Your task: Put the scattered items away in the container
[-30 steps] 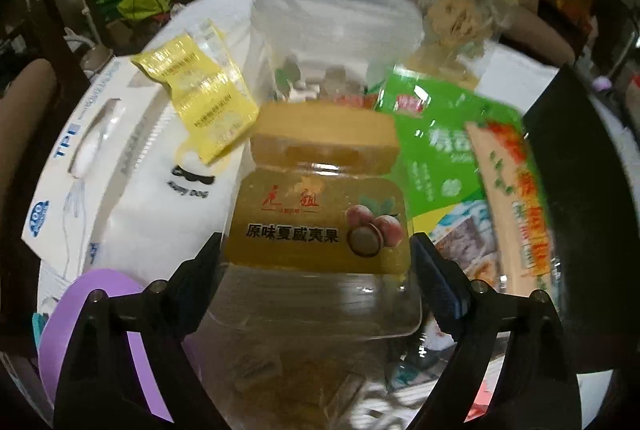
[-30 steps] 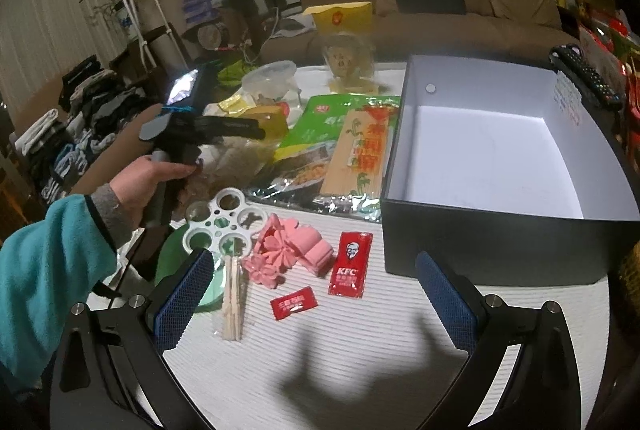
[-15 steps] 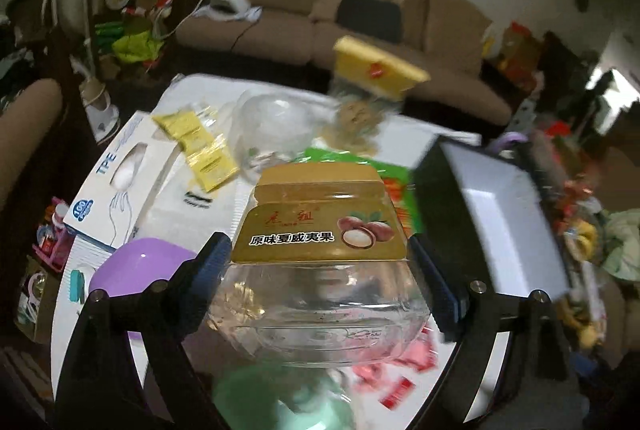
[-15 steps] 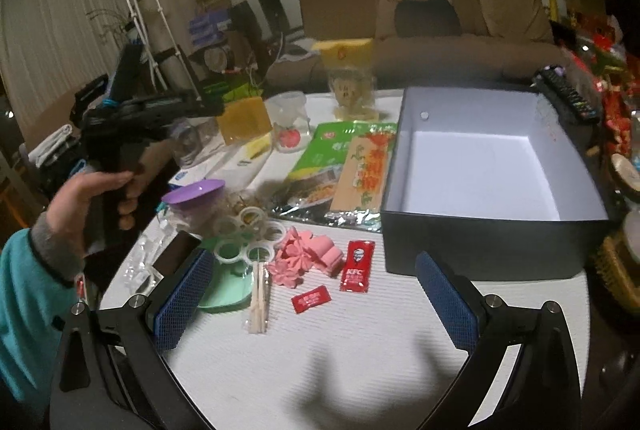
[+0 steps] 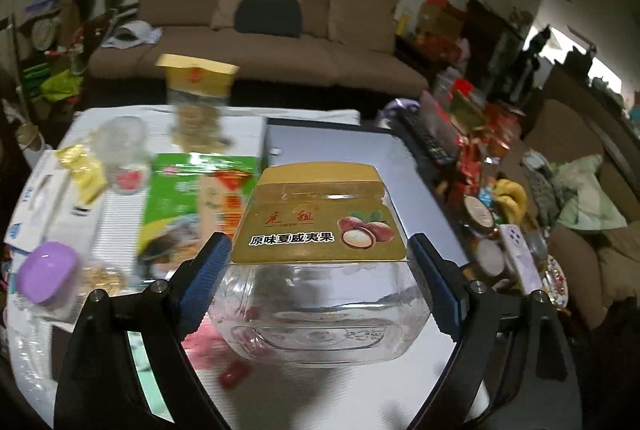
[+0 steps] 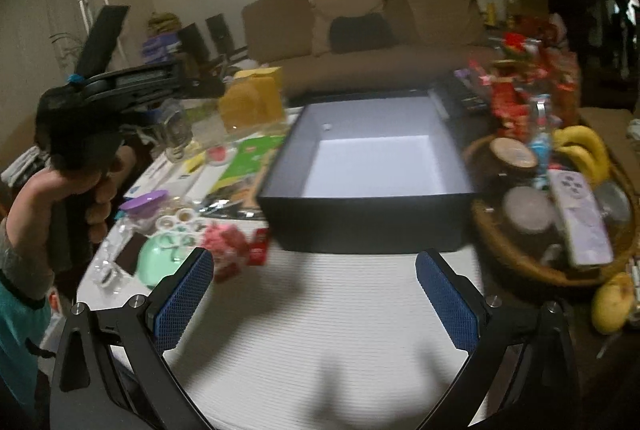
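Observation:
My left gripper (image 5: 318,270) is shut on a clear plastic jar (image 5: 320,230) with a gold lid and a nut label, its blue pads pressing on the jar's two sides. The jar hangs in the air over the near left corner of the dark box (image 5: 267,150), which has a white inside. In the right wrist view a hand holds the left gripper (image 6: 204,88) up at the left, with the jar (image 6: 250,106) beside the box (image 6: 368,226). My right gripper (image 6: 316,294) stands open over the white mat with nothing between its fingers.
On the table left of the box lie a green snack bag (image 5: 188,190), yellow sachets (image 5: 84,174), a purple lid (image 5: 48,270), a second yellow-lidded jar (image 5: 196,82), a pink item (image 6: 224,242), a red sachet (image 6: 260,250) and a mint bowl (image 6: 156,262). A basket (image 6: 520,270) with bananas stands on the right.
The left gripper has lifted the jar off the table and carried it up and to the right, toward the box. The right gripper has risen and swung right; it stays open.

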